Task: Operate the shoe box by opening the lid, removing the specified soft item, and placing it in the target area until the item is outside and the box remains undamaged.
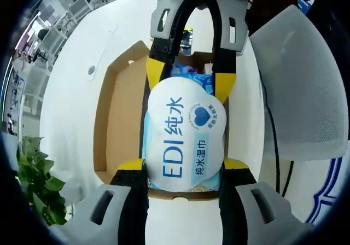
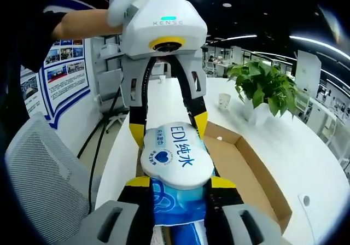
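Your left gripper (image 1: pixel 184 165) has its yellow-tipped jaws closed in on one end of the wipes pack (image 1: pixel 185 138), a soft white-and-blue packet with "EDI" and Chinese lettering in blue, a blue heart badge and a pale blue label strip. Your right gripper (image 2: pixel 179 182) pinches the opposite end of the same pack (image 2: pixel 176 158), its jaws drawn in against the packet's sides, with the blue patterned end of the wrapper showing between them. So both grippers hold the packet at once, facing each other along its length; in the left gripper view the right gripper (image 1: pixel 191 73) reaches in from the top, and in the right gripper view the left gripper (image 2: pixel 167 130) comes down from above, a hand (image 2: pixel 87 23) and dark sleeve gripping its white body.

The pack sits above the open cardboard shoe box (image 1: pixel 117 119), whose brown interior and raised walls show beneath and beside it (image 2: pixel 246 163). The box rests on a white table (image 1: pixel 71 92). A grey mesh chair (image 2: pixel 38 174) stands beside the table, and a potted green plant (image 2: pixel 262 89) sits further along the tabletop.
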A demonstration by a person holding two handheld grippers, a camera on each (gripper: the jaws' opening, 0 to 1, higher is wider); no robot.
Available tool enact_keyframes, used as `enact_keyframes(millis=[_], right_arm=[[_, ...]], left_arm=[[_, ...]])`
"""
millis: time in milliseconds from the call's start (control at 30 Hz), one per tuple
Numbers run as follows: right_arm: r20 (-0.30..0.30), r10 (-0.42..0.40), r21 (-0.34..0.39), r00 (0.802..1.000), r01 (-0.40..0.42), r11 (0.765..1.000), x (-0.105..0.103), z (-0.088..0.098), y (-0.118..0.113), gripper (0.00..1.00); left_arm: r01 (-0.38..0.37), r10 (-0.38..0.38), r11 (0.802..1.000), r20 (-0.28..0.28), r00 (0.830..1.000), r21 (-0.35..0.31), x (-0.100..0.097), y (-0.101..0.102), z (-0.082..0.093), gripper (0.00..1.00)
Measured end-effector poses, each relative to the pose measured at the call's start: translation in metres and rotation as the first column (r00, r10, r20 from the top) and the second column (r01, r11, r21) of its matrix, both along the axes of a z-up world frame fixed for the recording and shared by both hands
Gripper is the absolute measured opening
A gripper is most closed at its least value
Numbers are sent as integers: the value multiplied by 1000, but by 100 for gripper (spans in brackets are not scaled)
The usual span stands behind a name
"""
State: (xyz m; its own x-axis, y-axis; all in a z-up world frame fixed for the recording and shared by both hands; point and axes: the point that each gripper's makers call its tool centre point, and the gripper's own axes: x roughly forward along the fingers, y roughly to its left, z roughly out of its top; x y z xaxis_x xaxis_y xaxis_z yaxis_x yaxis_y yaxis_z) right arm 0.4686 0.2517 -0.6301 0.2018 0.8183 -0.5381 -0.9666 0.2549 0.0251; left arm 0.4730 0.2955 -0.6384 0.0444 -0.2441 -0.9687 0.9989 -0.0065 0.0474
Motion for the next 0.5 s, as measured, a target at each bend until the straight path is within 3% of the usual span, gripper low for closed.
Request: enact_keyframes(millis=[500], right_arm=[[4,-60,15,998,60,998,-1,15,-63,29]], left_arm=[[57,-57,998,-5,998,-2,3,-59,12,49]])
